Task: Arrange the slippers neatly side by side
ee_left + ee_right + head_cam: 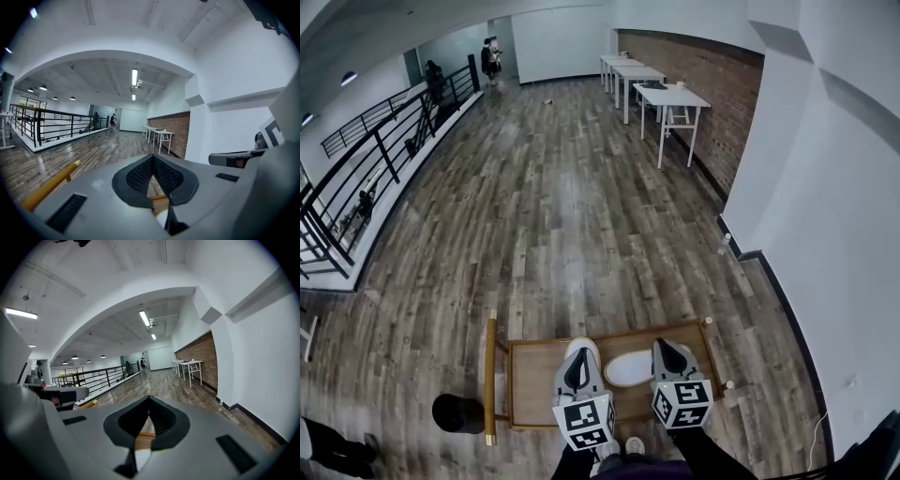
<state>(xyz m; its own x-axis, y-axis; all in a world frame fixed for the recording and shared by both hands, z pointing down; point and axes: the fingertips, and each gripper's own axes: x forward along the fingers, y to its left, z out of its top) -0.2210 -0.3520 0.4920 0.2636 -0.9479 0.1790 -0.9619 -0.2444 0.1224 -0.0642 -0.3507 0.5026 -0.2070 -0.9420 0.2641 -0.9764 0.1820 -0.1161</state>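
One white slipper point(628, 368) lies on a low wooden table point(530, 384), between my two grippers; a second slipper does not show. In the head view my left gripper point(583, 349) hovers over the table just left of the slipper, its jaws together with nothing in them. My right gripper point(664, 345) hovers just right of it, also shut and empty. In the left gripper view the left gripper point(153, 155) points out over the room, tips meeting. The right gripper point(149, 398) does the same in its own view. A white sliver of the slipper point(143, 458) shows below its jaws.
The table has a yellow rail point(490, 375) on its left side. A black round object point(457, 413) sits on the wood floor beside it. White tables point(670, 98) line the brick wall at right, a black railing point(384, 150) runs at left, and people stand far off.
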